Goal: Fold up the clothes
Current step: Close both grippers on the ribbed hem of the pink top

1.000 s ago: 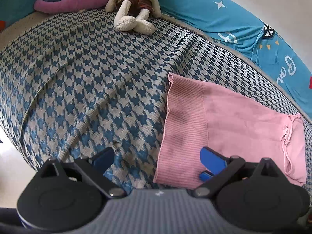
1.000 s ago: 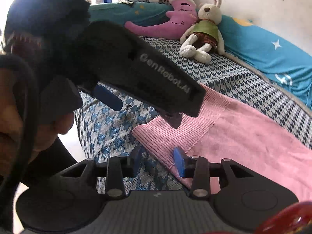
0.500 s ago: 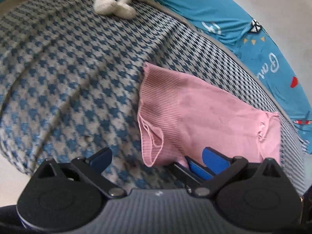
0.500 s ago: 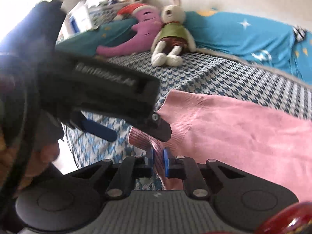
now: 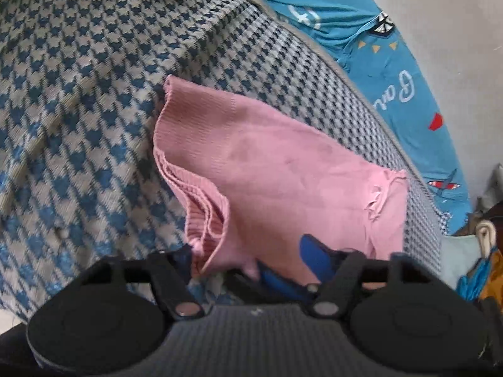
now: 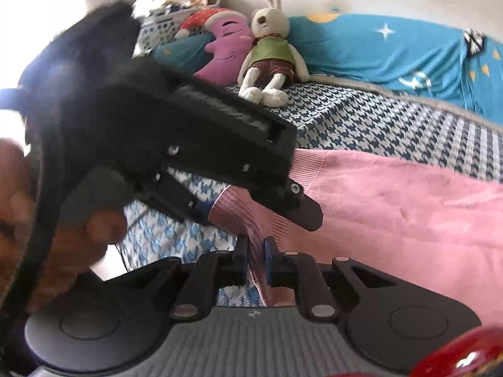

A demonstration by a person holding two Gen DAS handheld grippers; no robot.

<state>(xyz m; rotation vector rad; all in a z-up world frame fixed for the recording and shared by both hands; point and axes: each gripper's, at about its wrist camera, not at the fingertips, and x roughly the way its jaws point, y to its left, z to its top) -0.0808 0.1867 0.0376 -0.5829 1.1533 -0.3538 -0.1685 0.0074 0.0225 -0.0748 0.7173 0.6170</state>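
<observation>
The right gripper (image 6: 255, 259) is clenched on the ribbed hem of the pink garment (image 6: 393, 207), which a second ago lay flat between wider fingers. The left gripper (image 5: 248, 256) is closing, its blue pads (image 5: 314, 256) either side of the now bunched, lifted hem, not yet pinching. The garment lies on the houndstooth bedspread (image 5: 78, 94). In the right view, the left gripper's black body and the person's hand (image 6: 94, 229) block much of the bed; a plush rabbit (image 6: 270, 50) sits behind.
</observation>
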